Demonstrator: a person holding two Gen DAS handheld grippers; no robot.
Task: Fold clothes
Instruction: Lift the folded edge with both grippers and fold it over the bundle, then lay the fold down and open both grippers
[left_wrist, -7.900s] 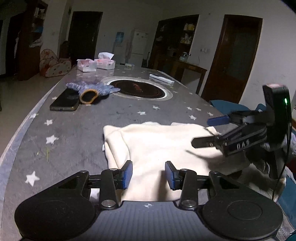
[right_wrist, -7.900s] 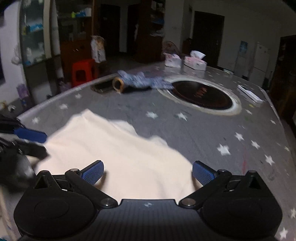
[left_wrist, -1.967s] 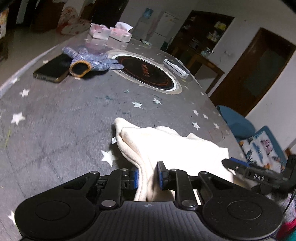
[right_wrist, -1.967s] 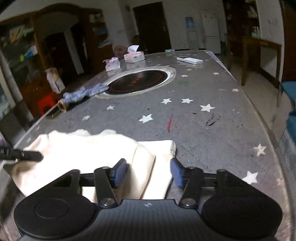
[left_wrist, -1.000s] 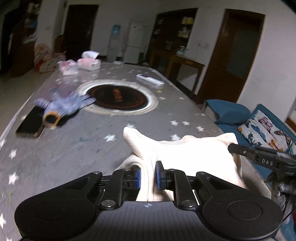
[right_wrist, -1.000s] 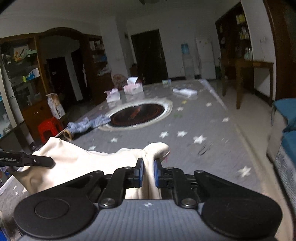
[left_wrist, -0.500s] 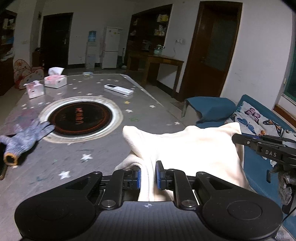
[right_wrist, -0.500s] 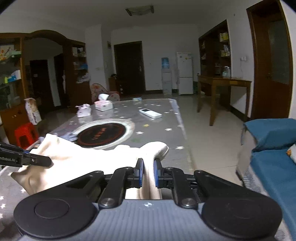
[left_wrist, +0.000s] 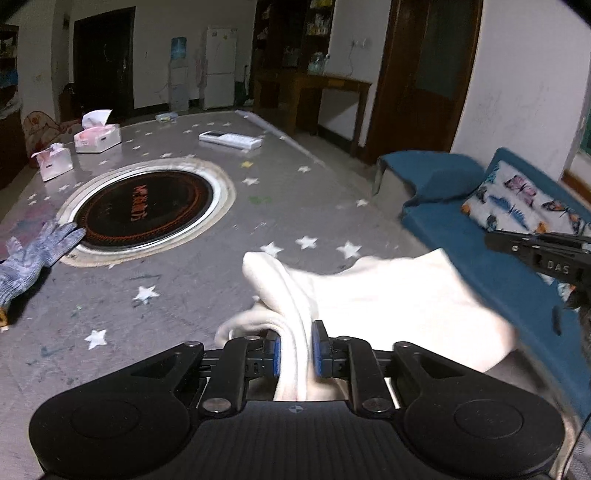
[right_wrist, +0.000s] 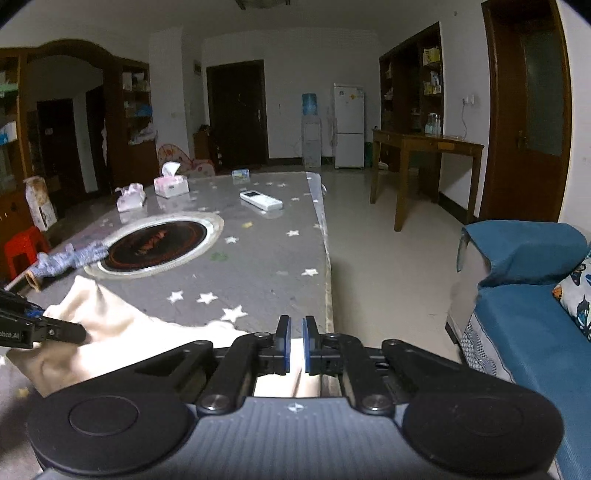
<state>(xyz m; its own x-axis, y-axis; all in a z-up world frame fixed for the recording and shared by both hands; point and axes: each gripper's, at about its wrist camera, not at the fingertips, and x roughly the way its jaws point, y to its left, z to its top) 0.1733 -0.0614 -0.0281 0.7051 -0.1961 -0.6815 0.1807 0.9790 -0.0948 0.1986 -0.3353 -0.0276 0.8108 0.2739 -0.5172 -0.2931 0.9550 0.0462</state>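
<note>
Garment (left_wrist: 388, 295) pinched by left gripper (left_wrist: 295, 350); glove (left_wrist: 33, 251), remote (left_wrist: 231, 139) beyond.

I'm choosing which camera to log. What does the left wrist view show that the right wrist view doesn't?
Left wrist only: the left tongs shut on a thick fold of the cream garment.

Right wrist only: the red stool and wooden desk.

Both: the garment, grey glove, black round insert, tissue boxes and remote.

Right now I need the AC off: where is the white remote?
The white remote lies on the table's far right side, beyond the round cooktop, right of the tissue boxes.
</note>
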